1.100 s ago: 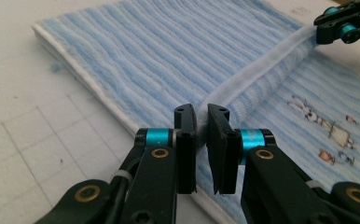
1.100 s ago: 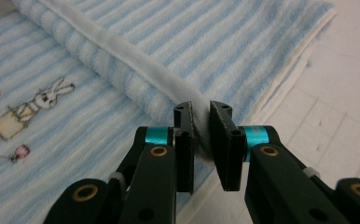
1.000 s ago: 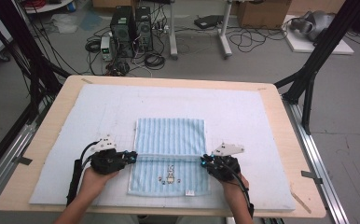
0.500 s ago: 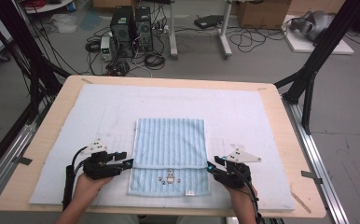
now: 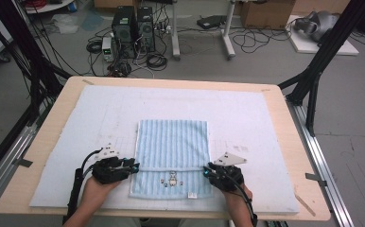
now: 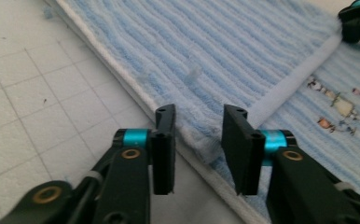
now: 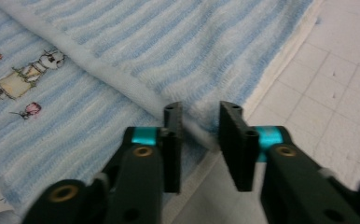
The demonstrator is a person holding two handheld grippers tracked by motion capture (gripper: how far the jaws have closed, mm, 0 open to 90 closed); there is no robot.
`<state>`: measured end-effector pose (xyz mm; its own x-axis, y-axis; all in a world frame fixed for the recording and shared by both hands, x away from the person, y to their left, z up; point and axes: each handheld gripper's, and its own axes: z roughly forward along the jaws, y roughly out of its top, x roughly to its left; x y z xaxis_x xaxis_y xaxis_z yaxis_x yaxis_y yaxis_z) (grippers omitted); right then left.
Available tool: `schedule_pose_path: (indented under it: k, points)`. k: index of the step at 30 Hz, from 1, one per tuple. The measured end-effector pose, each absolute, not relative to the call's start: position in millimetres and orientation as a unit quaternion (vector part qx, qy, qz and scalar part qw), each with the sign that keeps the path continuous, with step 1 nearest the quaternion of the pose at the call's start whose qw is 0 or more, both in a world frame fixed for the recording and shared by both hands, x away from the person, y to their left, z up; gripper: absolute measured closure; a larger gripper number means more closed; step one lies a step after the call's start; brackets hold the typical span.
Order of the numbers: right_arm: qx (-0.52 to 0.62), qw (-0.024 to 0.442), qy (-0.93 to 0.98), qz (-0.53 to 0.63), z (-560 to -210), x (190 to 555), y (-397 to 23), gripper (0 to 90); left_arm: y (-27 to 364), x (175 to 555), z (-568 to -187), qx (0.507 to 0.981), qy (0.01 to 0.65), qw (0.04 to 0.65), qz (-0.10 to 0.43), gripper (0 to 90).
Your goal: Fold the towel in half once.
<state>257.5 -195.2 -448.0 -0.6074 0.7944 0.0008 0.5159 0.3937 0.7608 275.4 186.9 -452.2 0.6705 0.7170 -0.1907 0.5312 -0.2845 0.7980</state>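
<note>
Both grippers have shifted back up the frame since half a second ago, returning to the folded edge of the towel (image 5: 172,151), and their fingers have just been closing. Folded towel lies lower centre of the high view on a pale gridded mat (image 5: 247,118) covering the wooden desk (image 5: 53,118); blue-and-white ribbed terry, white hem, small embroidered figures on the lower flap. Left gripper (image 5: 134,166) at the towel's left edge: fingers (image 6: 164,140) narrowly apart, a raised pinch of the fold between them. Right gripper (image 5: 206,171) at the right edge: fingers (image 7: 172,140) narrowly apart around the hem corner. Firm contact cannot be told. Forearms enter from the bottom, hands low.
</note>
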Motion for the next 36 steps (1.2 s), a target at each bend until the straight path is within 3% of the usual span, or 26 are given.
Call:
schedule_pose_path:
  k: [2,4,19,36]
  points:
    - [0.398,0.194,0.816,0.373,-448,257,-195,82.0,188,275,-452,0.794,0.390,0.455,0.102,83.2]
    - [0.398,0.192,0.813,0.379,-447,257,-196,83.6,189,275,-451,0.789,0.391,0.463,0.099,84.6]
    - [0.384,0.199,0.805,0.405,-434,239,-203,83.8,203,260,-432,0.758,0.382,0.524,0.072,85.0]
    - [0.362,0.188,0.815,0.411,-433,200,-212,83.9,207,226,-442,0.771,0.356,0.527,0.038,84.9]
